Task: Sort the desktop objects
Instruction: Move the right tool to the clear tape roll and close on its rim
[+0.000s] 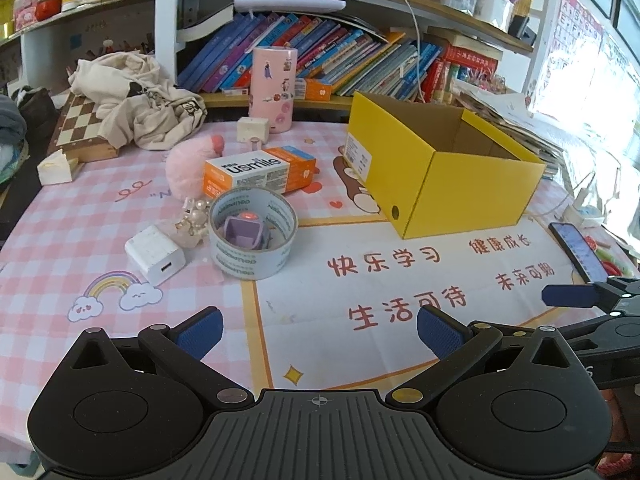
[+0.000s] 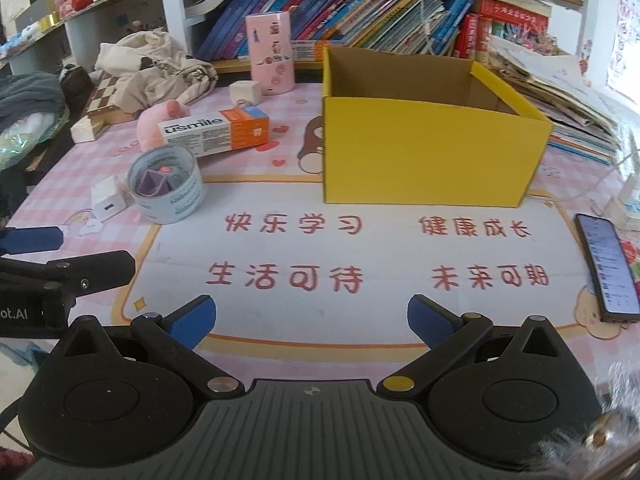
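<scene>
An open yellow box (image 1: pixel 448 176) (image 2: pixel 428 156) stands at the back right of the desk mat. Left of it lie a tape roll (image 1: pixel 253 232) (image 2: pixel 167 186) with a small purple toy inside, a white charger (image 1: pixel 155 254) (image 2: pixel 107 199), an orange and white usmile carton (image 1: pixel 258 174) (image 2: pixel 216 131), a pink plush (image 1: pixel 188 168) (image 2: pixel 154 126) and a pearl trinket (image 1: pixel 196 216). My left gripper (image 1: pixel 320 330) hovers open over the mat's front, nothing between its fingers. My right gripper (image 2: pixel 312 320) is open too, empty, in front of the box.
A phone (image 1: pixel 580 252) (image 2: pixel 608 268) lies at the mat's right edge. A pink cylinder (image 1: pixel 273 88) (image 2: pixel 270 54), a white cube (image 1: pixel 252 130), a chessboard (image 1: pixel 80 128) under crumpled cloth (image 1: pixel 136 100), and shelves of books (image 1: pixel 320 52) line the back. Stacked papers (image 2: pixel 560 92) sit right of the box.
</scene>
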Available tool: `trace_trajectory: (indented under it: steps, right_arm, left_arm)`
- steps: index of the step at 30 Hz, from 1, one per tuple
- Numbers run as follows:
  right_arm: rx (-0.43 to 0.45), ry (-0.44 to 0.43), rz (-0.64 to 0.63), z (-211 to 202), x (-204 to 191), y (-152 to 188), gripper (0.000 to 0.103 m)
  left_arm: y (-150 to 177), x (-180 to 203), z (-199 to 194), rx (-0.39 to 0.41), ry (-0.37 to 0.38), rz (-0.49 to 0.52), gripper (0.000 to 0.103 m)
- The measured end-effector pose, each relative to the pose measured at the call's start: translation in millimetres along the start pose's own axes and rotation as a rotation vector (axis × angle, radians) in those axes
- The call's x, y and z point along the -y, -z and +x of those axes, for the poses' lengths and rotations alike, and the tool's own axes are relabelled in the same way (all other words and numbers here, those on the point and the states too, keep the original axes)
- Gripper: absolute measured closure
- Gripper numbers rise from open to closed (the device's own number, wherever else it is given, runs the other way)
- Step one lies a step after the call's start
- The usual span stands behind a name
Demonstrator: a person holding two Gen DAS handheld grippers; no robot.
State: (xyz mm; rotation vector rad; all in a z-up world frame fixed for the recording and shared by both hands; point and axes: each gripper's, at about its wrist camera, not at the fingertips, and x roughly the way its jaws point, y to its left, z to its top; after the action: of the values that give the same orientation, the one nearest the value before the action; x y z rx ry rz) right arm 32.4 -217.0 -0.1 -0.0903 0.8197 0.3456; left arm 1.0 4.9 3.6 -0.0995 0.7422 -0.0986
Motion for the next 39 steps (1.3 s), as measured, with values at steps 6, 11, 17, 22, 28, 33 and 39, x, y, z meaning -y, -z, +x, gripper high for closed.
trace_trajectory:
  steps: [6,11,17,22,28,33,39]
  right_arm:
    - [-0.015,-0.056,-0.029,11,-4,-8,0.0]
    - [-0.001,-0.095,-0.077,18,-4,-21,0.0]
    - [-0.002,-0.147,-0.155,36,-1,-46,0.0]
    - [-0.002,-0.209,-0.223,53,-1,-71,0.0]
    - [-0.031,-0.304,-0.274,80,-6,-92,0.001]
    - [-0.048,-0.379,-0.333,98,-21,-99,0.002]
    - [-0.035,-0.455,-0.432,118,-45,-102,0.002]
  left_arm:
    - [-3,-6,2,0.01,-0.018,-0.039,0.0]
    - [-8,-11,10,0.011,-0.036,-0.094,0.0]
    - [-18,-11,15,0.051,-0.066,-0.142,0.0]
    - [-26,-13,17,0.077,-0.116,-0.203,0.0]
    - [-31,0,17,0.058,-0.259,-0.147,0.0]
    - [-25,-8,10,0.044,-0.336,-0.212,0.0]
    - [-14,-16,3,0.004,-0.439,-0.302,0.0]
